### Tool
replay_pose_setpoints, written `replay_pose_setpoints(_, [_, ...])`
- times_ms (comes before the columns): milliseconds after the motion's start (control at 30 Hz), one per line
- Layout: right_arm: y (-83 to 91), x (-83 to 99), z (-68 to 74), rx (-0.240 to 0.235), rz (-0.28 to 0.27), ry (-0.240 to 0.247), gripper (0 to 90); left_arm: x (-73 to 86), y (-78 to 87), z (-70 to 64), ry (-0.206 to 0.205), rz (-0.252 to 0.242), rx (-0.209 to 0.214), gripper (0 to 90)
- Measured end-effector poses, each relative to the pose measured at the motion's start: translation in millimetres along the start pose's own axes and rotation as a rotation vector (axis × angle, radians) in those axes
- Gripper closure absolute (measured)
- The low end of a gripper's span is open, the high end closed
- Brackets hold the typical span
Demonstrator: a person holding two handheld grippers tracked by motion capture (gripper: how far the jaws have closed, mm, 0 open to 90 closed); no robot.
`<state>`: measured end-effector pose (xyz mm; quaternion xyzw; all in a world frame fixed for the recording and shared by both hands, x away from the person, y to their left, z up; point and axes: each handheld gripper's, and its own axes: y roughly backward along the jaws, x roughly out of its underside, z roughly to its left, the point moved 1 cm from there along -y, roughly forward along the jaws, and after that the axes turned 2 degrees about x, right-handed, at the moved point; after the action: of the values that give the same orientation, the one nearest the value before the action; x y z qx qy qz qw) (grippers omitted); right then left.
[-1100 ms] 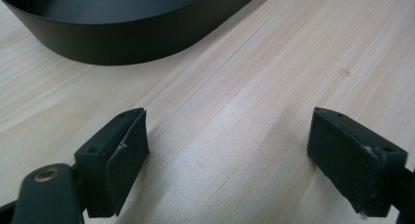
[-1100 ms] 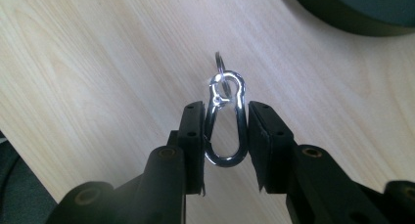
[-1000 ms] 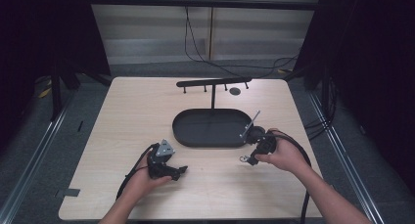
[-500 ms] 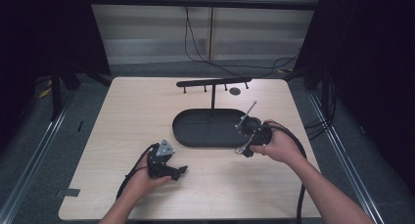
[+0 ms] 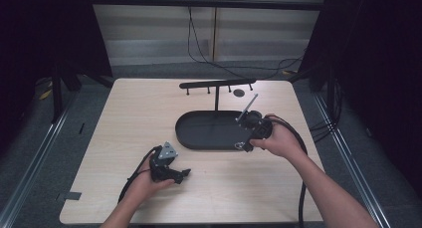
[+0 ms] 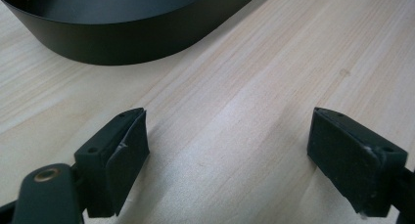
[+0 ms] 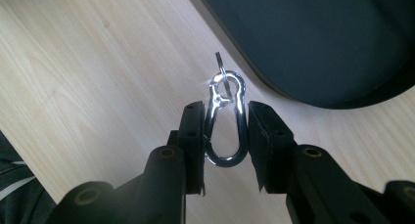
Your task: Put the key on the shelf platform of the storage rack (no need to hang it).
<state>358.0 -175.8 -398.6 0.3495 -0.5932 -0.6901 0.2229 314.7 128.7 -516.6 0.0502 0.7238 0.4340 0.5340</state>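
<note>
Carabiner (image 7: 225, 121), clamped in right gripper (image 5: 255, 130), has moved up to the tray (image 5: 199, 133) rim; left gripper (image 6: 244, 160) stays apart near the bench's front edge

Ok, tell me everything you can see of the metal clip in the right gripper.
The carabiner clip is a small pear-shaped snap hook of shiny, chrome-looking metal, with a closed loop and a spring gate. The right gripper holds it by its long sides, one black pad on each, wide end toward the gripper and narrow end pointing outward. A thin dark pin or ring sits at the narrow end. It hangs above the wooden table, beside the black tray, touching neither as far as visible.
</note>
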Motion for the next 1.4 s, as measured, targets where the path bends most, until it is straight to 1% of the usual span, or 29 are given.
replay_pose_setpoints(67, [-0.2, -2.6, -1.4, 0.001, -0.006, -0.002, 69.0, 0.0, -0.1, -0.1, 0.003, -0.001, 0.002, 15.1])
replay_pose_setpoints(133, [-1.3, -4.9, -3.1, -0.008, -0.005, -0.013, 69.0, -0.1, 0.2, 0.4, -0.006, 0.001, -0.003, 15.1])
replay_pose_setpoints(233, [-2.6, -7.6, -5.8, 0.016, 0.009, -0.011, 69.0, -0.1, 0.2, 0.2, -0.006, 0.001, -0.002, 15.1])
replay_pose_setpoints(267, [-3.0, -8.7, -6.7, 0.018, 0.0, -0.015, 69.0, -0.1, 0.2, 0.2, -0.007, 0.001, -0.002, 15.1])
replay_pose_setpoints(333, [-2.5, -11.4, -7.8, 0.019, 0.001, -0.022, 69.0, -0.1, 0.2, 0.2, -0.007, 0.001, -0.001, 15.1])
replay_pose_setpoints(367, [-2.3, -12.6, -8.9, 0.026, -0.005, -0.018, 69.0, -0.1, 0.2, 0.3, -0.008, 0.001, -0.001, 15.1])
replay_pose_setpoints(467, [-1.2, -16.7, -11.0, 0.031, -0.014, -0.024, 69.0, -0.1, 0.2, 0.3, -0.009, 0.001, -0.002, 15.0])
replay_pose_setpoints(500, [-0.7, -18.4, -11.5, 0.03, -0.017, -0.033, 69.0, -0.1, 0.1, 0.2, -0.007, 0.001, 0.0, 15.0])
replay_pose_setpoints(533, [-0.7, -19.4, -12.5, 0.031, -0.025, -0.033, 69.0, -0.1, 0.2, 0.3, -0.008, 0.001, -0.001, 15.0])
replay_pose_setpoints(567, [-0.6, -20.5, -12.7, 0.029, -0.026, -0.045, 69.0, -0.1, 0.2, 0.3, -0.008, 0.001, -0.001, 15.0])
replay_pose_setpoints(600, [-1.3, -21.2, -13.8, 0.032, -0.029, -0.04, 69.0, -0.1, 0.2, 0.3, -0.009, 0.002, 0.0, 15.0])
replay_pose_setpoints(733, [-4.8, -23.4, -16.4, 0.043, -0.026, -0.059, 69.0, -0.1, 0.2, 0.4, -0.009, 0.002, 0.001, 15.0])
replay_pose_setpoints(767, [-5.3, -24.2, -16.6, 0.041, -0.022, -0.073, 69.0, -0.1, 0.3, 0.5, -0.012, 0.003, 0.001, 15.0])
replay_pose_setpoints(800, [-6.1, -24.5, -18.3, 0.045, -0.027, -0.063, 69.0, -0.1, 0.2, 0.4, -0.01, 0.002, 0.001, 15.0])
replay_pose_setpoints(900, [-7.5, -26.4, -19.9, 0.045, -0.04, -0.079, 69.0, -0.1, 0.2, 0.4, -0.01, 0.002, 0.002, 15.0])
replay_pose_setpoints(1033, [-10.9, -28.0, -22.7, 0.055, -0.032, -0.085, 69.0, -0.1, 0.2, 0.4, -0.011, 0.002, 0.002, 15.0])
replay_pose_setpoints(1200, [-12.5, -29.8, -26.1, 0.065, -0.049, -0.101, 69.0, -0.1, 0.3, 0.5, -0.012, 0.002, 0.003, 15.0])
replay_pose_setpoints(1400, [-15.5, -32.3, -29.2, 0.067, -0.054, -0.112, 69.0, -0.1, 0.2, 0.5, -0.012, 0.002, 0.002, 15.0])
